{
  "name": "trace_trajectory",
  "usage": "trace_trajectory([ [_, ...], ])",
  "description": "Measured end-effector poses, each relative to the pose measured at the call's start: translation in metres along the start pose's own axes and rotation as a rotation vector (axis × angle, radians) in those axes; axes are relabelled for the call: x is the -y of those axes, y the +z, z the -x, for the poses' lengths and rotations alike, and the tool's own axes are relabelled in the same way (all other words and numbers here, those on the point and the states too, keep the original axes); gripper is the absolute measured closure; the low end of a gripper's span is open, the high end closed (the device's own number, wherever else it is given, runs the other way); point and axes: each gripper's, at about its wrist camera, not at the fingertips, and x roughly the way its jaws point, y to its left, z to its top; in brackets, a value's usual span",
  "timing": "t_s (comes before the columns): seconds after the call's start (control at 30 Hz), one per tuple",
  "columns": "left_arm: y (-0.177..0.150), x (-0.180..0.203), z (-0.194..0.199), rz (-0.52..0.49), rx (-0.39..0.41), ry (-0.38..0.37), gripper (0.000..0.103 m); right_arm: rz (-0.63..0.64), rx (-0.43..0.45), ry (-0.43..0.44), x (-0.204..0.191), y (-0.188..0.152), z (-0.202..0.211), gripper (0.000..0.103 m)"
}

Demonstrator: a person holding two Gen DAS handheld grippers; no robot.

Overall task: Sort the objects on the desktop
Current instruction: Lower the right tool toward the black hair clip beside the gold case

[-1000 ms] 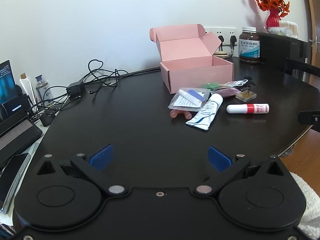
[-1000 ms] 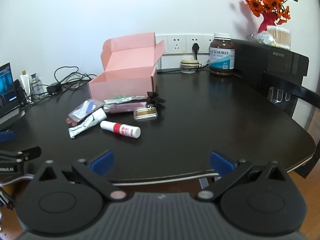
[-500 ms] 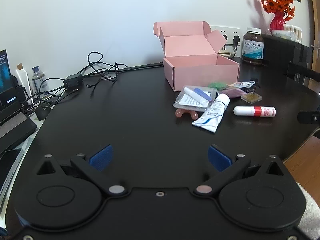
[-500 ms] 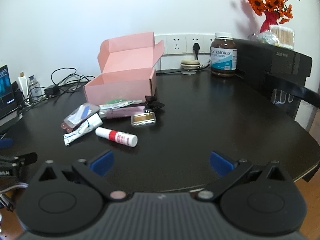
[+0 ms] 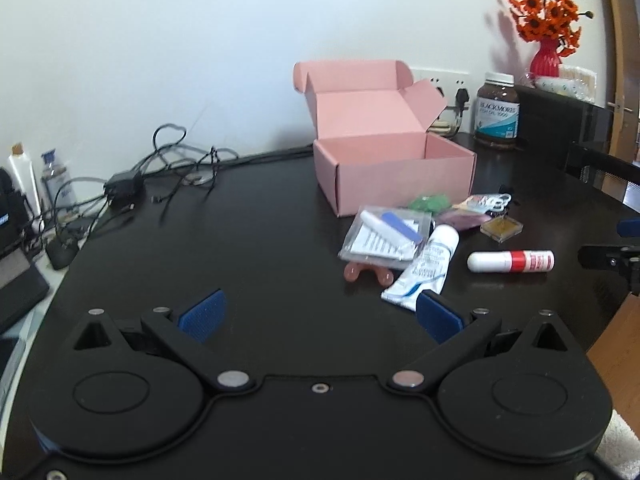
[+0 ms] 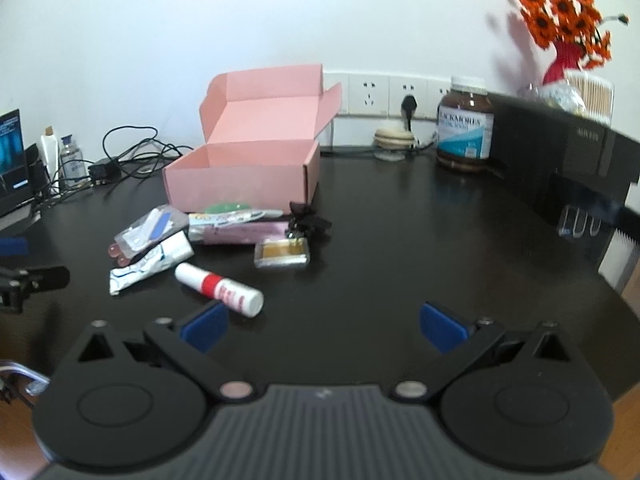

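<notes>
Both grippers wide open, empty, and closing in since a second ago: left gripper (image 5: pixel 320 314) nears the white tube (image 5: pixel 424 266); right gripper (image 6: pixel 324 322) reaches the red-banded stick (image 6: pixel 219 289). Pink box (image 6: pixel 244 178) waits open on the worktop (image 6: pixel 400 264).

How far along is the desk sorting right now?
Nothing looks sorted: the open pink cardboard box appears empty. Both grippers, left and right, are open and hold nothing. The white-and-red tube, gold-filled clear case and remaining clutter lie on the black table.
</notes>
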Motion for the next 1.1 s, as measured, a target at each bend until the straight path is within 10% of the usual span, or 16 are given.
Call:
trace_trajectory([
  [0.57, 0.016, -0.003, -0.025, -0.018, -0.020, -0.079, 0.000, 0.023, 0.004, 0.021, -0.004, 0.019, -0.036, 0.001],
  [1.1, 0.048, -0.021, -0.048, -0.030, -0.001, 0.014, 0.000, -0.037, -0.027, 0.024, 0.004, 0.032, -0.046, 0.001],
])
